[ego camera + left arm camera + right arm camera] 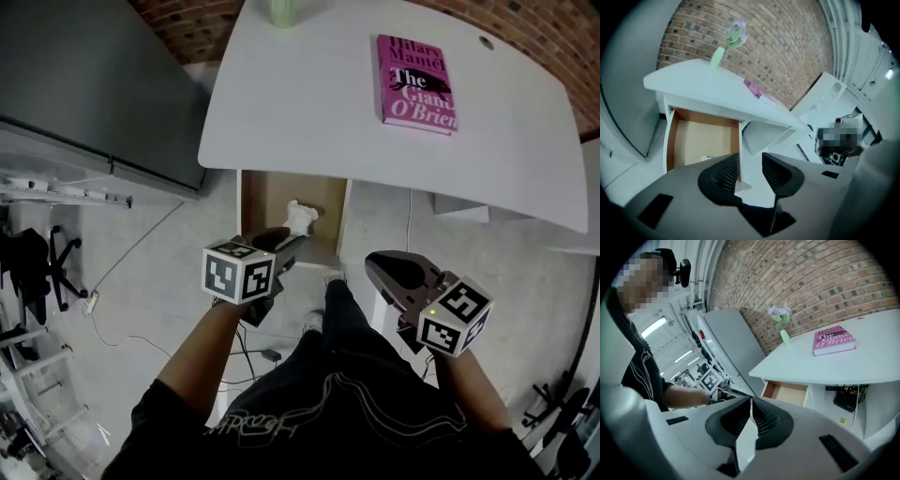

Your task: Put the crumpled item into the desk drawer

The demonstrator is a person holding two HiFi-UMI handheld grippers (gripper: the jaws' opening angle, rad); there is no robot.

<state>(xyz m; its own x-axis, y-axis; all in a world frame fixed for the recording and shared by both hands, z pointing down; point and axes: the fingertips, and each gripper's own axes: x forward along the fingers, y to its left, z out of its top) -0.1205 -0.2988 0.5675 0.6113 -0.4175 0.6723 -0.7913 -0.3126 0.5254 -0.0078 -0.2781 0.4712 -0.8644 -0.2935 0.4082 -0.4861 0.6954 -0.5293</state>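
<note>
A crumpled white item [300, 217] lies inside the open drawer [255, 202] under the white desk [309, 103]. In the left gripper view only a corner of the crumpled item [706, 158] shows above the gripper body, in the same drawer [701, 136]. My left gripper [281, 244] hangs above the drawer's front, open with nothing between its jaws [750, 155]. My right gripper [386, 268] is held to the right of the drawer, beside the person's leg. Its jaws [751, 400] stand together, empty.
A pink book [417, 82] lies on the desk, with a green vase [284, 11] of flowers at the far edge. A grey cabinet [94, 84] stands to the left. Cables trail on the floor [141, 319]. The person's legs [337, 328] are just in front of the drawer.
</note>
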